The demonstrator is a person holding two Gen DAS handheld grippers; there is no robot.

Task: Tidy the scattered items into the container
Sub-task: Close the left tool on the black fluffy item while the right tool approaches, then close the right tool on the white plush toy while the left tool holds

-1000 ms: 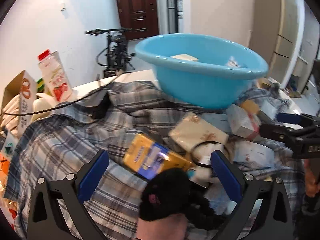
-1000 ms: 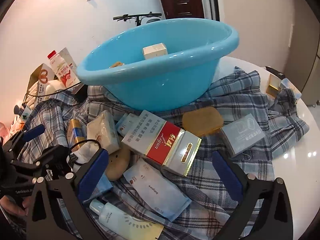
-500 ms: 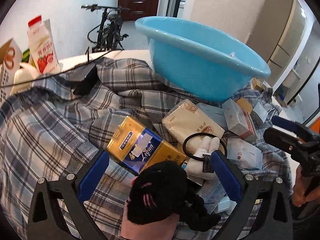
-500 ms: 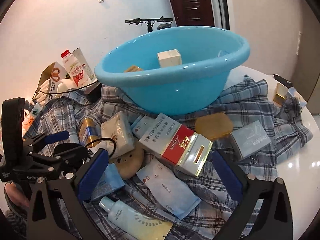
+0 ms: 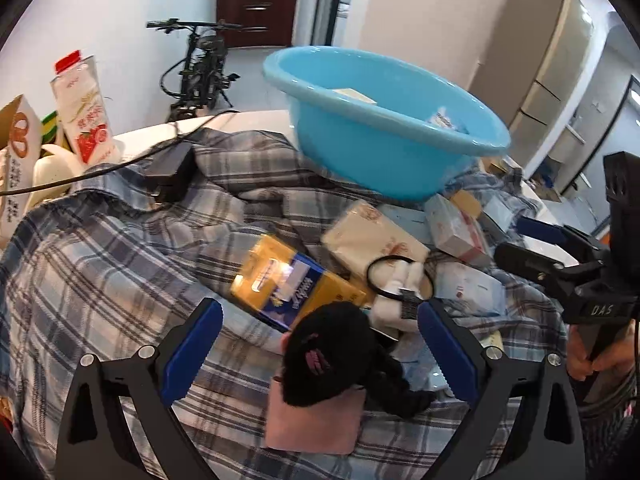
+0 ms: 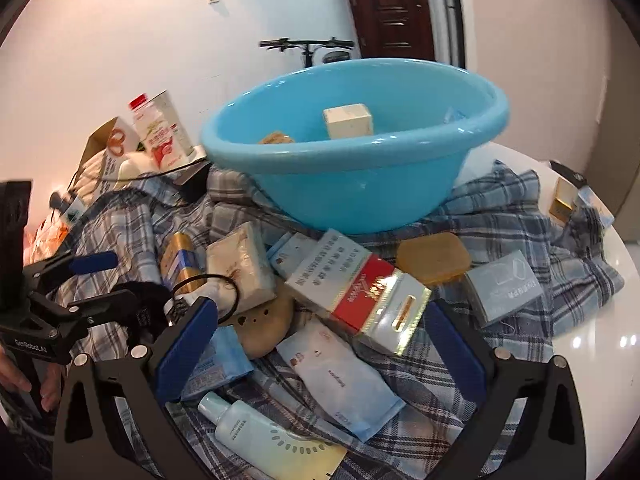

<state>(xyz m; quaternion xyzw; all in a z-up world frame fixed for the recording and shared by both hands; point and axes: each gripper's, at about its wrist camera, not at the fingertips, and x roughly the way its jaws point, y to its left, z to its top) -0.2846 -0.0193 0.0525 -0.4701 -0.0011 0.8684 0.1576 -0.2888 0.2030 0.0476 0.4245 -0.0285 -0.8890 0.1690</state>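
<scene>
A light blue basin (image 5: 384, 128) (image 6: 360, 152) stands at the back on a plaid cloth (image 5: 100, 264) and holds a cream box (image 6: 348, 120) and other small items. Scattered in front lie a gold-and-blue carton (image 5: 296, 280), a beige tissue pack (image 5: 372, 236), a red-and-silver carton (image 6: 360, 292), a blue pouch (image 6: 340, 376) and a pale bottle (image 6: 240, 424). My left gripper (image 5: 320, 344) is open, with a black furry item on a pink base (image 5: 324, 364) between its fingers. My right gripper (image 6: 320, 352) is open above the pouch.
A strawberry milk carton (image 5: 80, 108) and a paper bag (image 5: 20, 140) stand at the left. A black adapter with cable (image 5: 168, 172) lies on the cloth. A brown pad (image 6: 432, 256) and a grey-blue box (image 6: 504, 284) lie at the right. The white table edge (image 6: 600, 340) is near.
The left wrist view has risen and pulled back, so the basin's inside shows more. The right gripper has shifted slightly toward the pile. Both grippers stay open.
</scene>
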